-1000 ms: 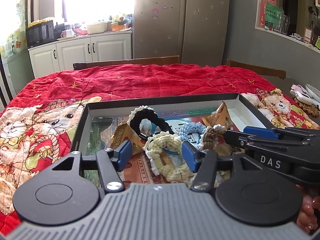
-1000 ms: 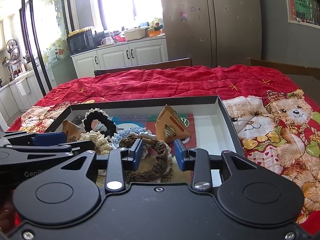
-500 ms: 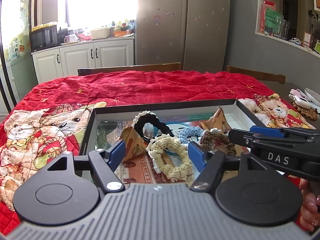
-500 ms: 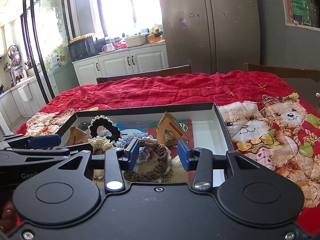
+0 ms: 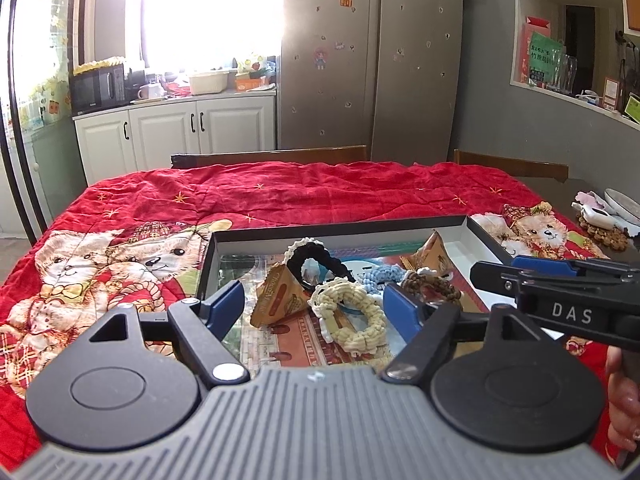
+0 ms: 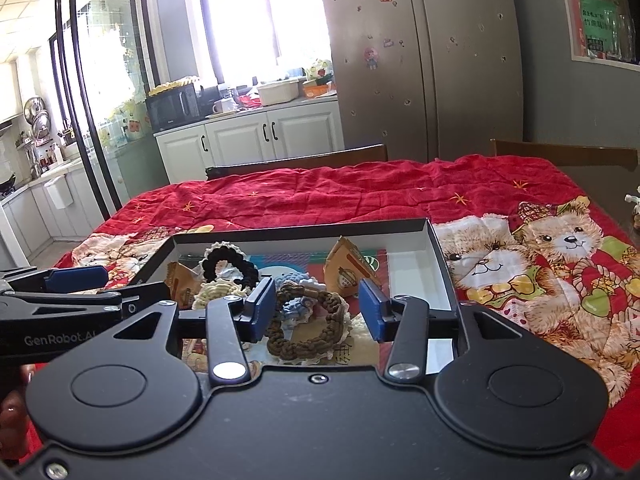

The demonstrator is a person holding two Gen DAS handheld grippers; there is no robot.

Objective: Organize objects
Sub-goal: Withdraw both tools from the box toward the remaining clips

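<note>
A shallow black box (image 5: 340,227) (image 6: 304,232) lies on the red bear quilt and holds several braided hair ties and snack packets. My left gripper (image 5: 314,308) hovers above its near edge, jaws opening, with a cream tie (image 5: 352,320) lying loose below the gap and an orange packet (image 5: 276,296) beside it. My right gripper (image 6: 316,312) is also opening, above a brown tie (image 6: 308,332) that the pads do not touch. A black tie (image 5: 316,262) (image 6: 228,266), a blue tie (image 5: 378,274) and a second packet (image 6: 348,268) lie farther back.
The red quilt (image 5: 320,192) covers the table. Wooden chair backs (image 5: 280,156) stand along its far side. Small items (image 5: 600,216) lie on bare table at the far right. A fridge (image 5: 372,52) and white cabinets (image 5: 176,128) stand behind.
Both grippers have opened wider and drawn back and up from the box. The cream and brown ties now lie loose below the gaps.
</note>
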